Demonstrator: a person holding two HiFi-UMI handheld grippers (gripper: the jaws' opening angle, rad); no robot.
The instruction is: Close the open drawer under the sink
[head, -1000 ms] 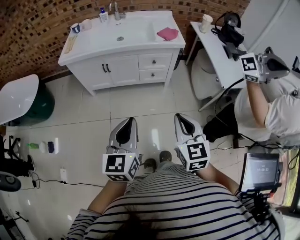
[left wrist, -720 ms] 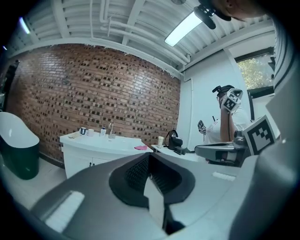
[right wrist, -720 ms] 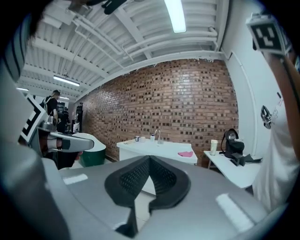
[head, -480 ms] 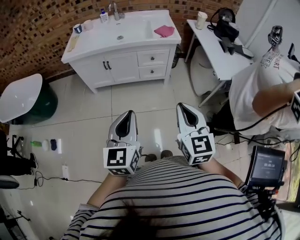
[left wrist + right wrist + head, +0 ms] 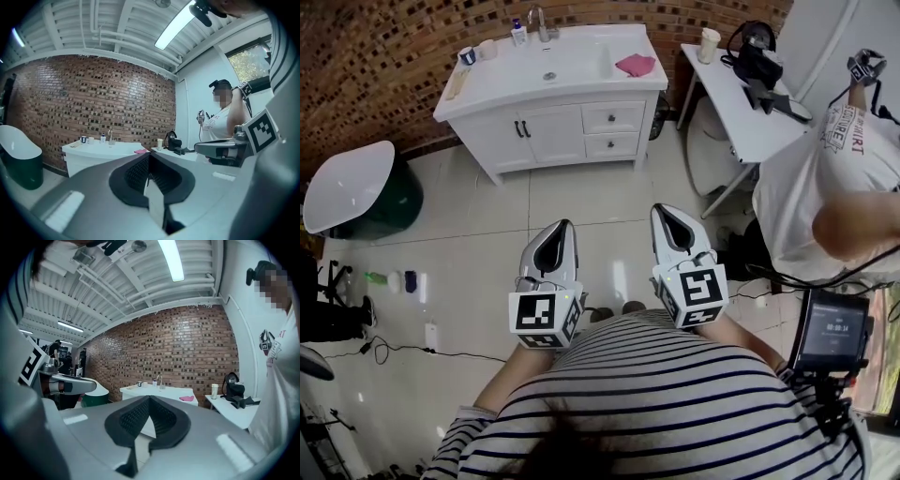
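My left gripper [image 5: 556, 228] and right gripper [image 5: 667, 210] are both pressed together, empty, well apart from the sink cabinet [image 5: 553, 131]

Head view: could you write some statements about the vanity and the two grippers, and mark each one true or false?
1. A pink cloth lies on the vanity top. True.
2. The left gripper holds the cup. False: its jaws are shut on nothing; the cup stands on the side table.
3. The right gripper touches the vanity. False: it is well apart from it, over the floor.
4. A faucet stands behind the basin. True.
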